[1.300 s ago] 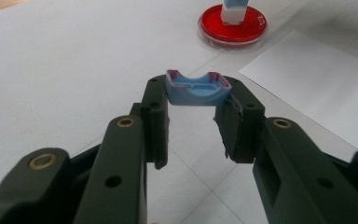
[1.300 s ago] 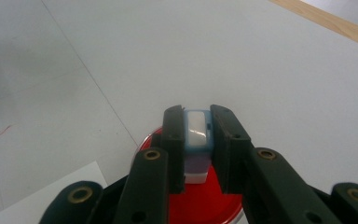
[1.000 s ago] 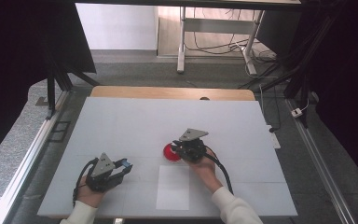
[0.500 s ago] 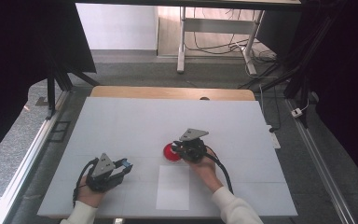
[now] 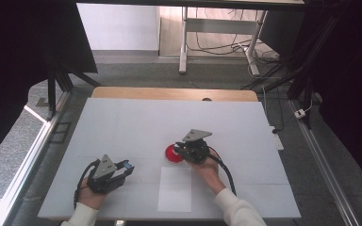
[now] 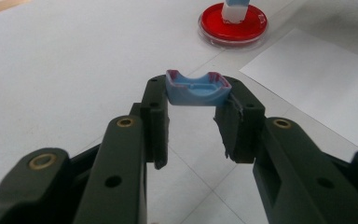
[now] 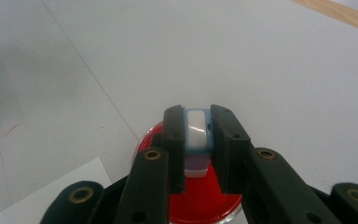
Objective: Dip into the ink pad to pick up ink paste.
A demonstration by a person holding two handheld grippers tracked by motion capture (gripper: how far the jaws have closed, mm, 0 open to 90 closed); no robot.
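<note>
Stamp (image 7: 198, 135) clamped upright in my right gripper (image 7: 197, 140), base pressed on the red ink pad (image 7: 205, 205) mid-table. My left gripper (image 6: 196, 109) grips the blue cap (image 6: 196, 89), off to the side. Uncapping looks done; 1 step left, I judge: stamping the white paper (image 5: 175, 188) nearby.

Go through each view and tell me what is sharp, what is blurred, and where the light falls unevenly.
High view: the white table is evenly lit, the surroundings dark, the red dish small and soft. Left gripper view: the blue cap is sharp, the near arms of the left tongs blur, and a soft shadow lies at top right. Right gripper view: the white-and-blue block is fairly sharp, the table fades grey at the left.
</note>
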